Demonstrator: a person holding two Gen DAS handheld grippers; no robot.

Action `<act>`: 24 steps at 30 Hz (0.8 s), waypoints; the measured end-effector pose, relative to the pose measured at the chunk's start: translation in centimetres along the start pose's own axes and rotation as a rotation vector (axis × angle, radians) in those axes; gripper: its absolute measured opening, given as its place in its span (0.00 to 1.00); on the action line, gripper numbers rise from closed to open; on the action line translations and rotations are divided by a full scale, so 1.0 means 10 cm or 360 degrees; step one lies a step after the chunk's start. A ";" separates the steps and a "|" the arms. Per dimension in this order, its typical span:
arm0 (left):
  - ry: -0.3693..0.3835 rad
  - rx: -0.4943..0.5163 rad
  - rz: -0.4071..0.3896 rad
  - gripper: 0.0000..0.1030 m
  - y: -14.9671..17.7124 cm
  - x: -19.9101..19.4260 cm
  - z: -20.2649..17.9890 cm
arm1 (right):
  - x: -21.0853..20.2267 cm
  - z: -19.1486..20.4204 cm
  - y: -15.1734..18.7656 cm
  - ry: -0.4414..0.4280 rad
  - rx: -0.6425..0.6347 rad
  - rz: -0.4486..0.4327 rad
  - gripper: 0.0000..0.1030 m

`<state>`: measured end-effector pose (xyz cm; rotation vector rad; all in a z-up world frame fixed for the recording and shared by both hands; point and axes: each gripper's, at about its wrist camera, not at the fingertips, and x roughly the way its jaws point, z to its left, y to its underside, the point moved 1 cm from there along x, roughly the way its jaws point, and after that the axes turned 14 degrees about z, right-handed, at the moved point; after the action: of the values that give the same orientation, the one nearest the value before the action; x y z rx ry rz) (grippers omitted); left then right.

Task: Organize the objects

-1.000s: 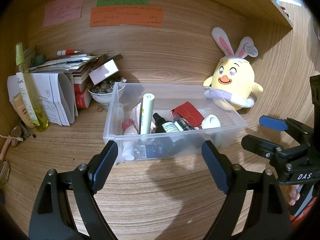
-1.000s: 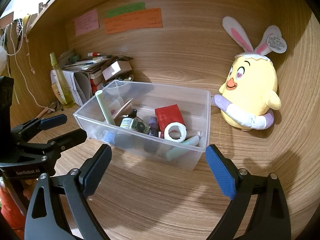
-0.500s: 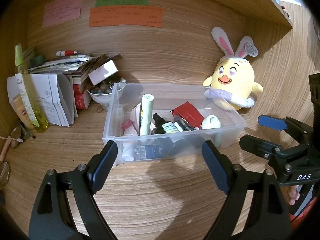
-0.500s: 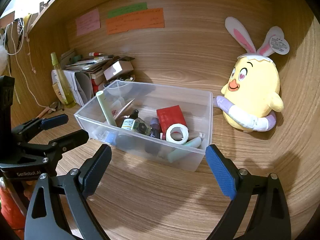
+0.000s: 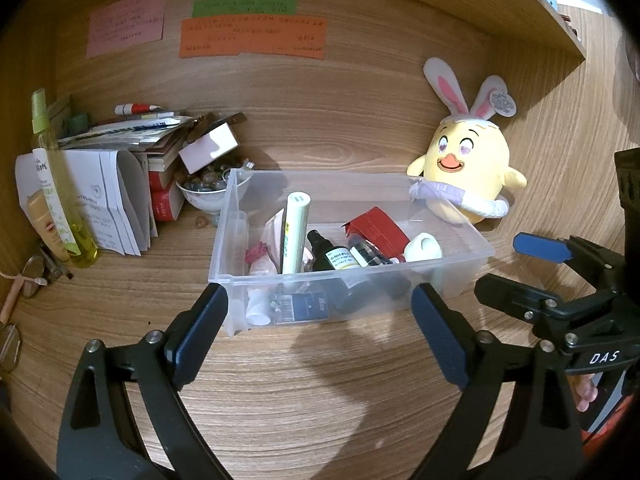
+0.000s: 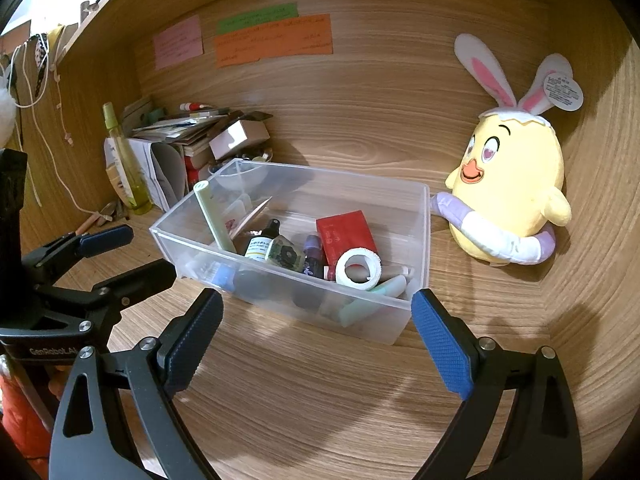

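A clear plastic bin (image 5: 460, 272) (image 6: 416, 240) stands on the wooden desk. It holds a pale green tube (image 5: 295, 232) (image 6: 214, 216), a dark bottle (image 5: 334, 254) (image 6: 262, 240), a red packet (image 5: 378, 228) (image 6: 346, 232), a white tape roll (image 5: 424, 246) (image 6: 358, 268) and other small items. My left gripper (image 5: 318, 332) is open and empty just in front of the bin. My right gripper (image 6: 316, 332) is open and empty at the bin's near right corner. Each gripper shows in the other's view, the right one (image 5: 520, 272) and the left one (image 6: 128, 252).
A yellow chick plush with bunny ears (image 5: 466, 172) (image 6: 508, 196) sits right of the bin against the back wall. A pile of papers and books (image 5: 132, 148), a bowl (image 5: 202, 196) and a green spray bottle (image 5: 60, 184) crowd the left. Sticky notes (image 5: 252, 36) hang on the wall.
Both views have shifted very slightly; the right gripper has drifted a little so the plush sits further right. Nothing was gripped or released.
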<state>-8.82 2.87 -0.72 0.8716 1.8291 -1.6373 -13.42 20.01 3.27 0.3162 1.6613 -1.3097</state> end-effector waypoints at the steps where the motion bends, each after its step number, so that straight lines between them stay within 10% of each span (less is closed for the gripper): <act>1: 0.0000 0.0000 -0.0002 0.91 0.00 0.00 0.00 | 0.00 0.00 0.00 0.0001 0.0000 0.0000 0.92; 24: 0.0011 -0.0001 -0.0028 0.92 0.04 -0.04 0.01 | -0.01 0.00 -0.01 -0.0014 -0.0019 -0.0003 0.92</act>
<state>-8.25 2.71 -0.71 0.8641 1.8469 -1.6462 -13.49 19.98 3.40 0.3013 1.6617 -1.3005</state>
